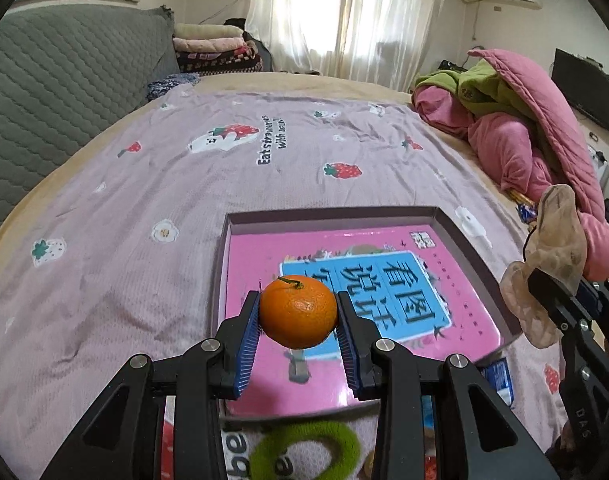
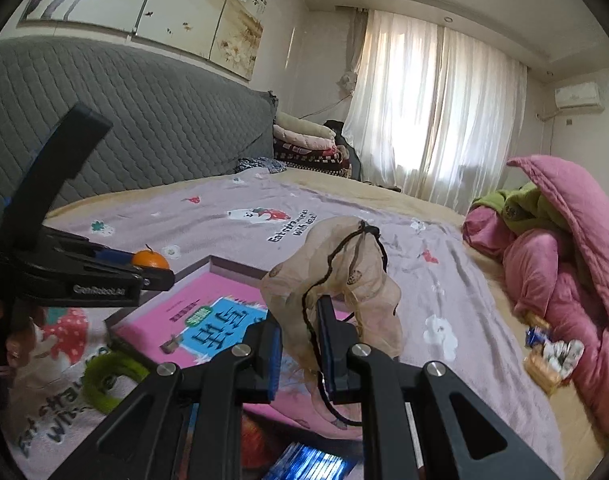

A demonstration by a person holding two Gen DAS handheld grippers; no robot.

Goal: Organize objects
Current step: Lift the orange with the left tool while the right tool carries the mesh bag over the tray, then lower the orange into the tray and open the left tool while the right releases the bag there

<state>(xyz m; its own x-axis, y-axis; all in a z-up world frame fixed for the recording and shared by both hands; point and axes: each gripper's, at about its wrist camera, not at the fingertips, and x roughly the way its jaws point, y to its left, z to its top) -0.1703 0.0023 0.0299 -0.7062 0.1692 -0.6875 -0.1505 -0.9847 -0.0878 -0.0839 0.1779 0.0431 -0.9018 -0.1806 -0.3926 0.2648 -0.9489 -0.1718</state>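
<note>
the bed point(image 1: 124, 208) fills both views, spread with a lilac strawberry-print sheet point(image 1: 296, 128). its far half lies bare and open up to the grey quilted headboard point(image 1: 56, 80) on the left. on the right side a heap of pink and green bedding point(image 1: 524, 132) crowds the edge.

near the front lies a shallow box lid point(image 1: 468, 240), its low walls raised all round, with a pink book point(image 1: 256, 264) flat inside it. the book's long axis runs away from the left camera, its printed title sideways. the lid's left wall is bordered by open sheet. just in front of the lid lies a green fuzzy hair ring point(image 1: 304, 452), and a blue packet point(image 1: 500, 380) sits at the lid's near right corner.

the right gripper point(image 2: 300, 332) is clamped on a sheer beige pouch point(image 2: 344, 264) with a black drawstring. the pouch bunches up above the fingers and hangs over the lid's right side.

the left gripper point(image 1: 298, 312) is closed on a mandarin point(image 1: 298, 310), held above the book, clear of it. its stem and green calyx point upward.
</note>
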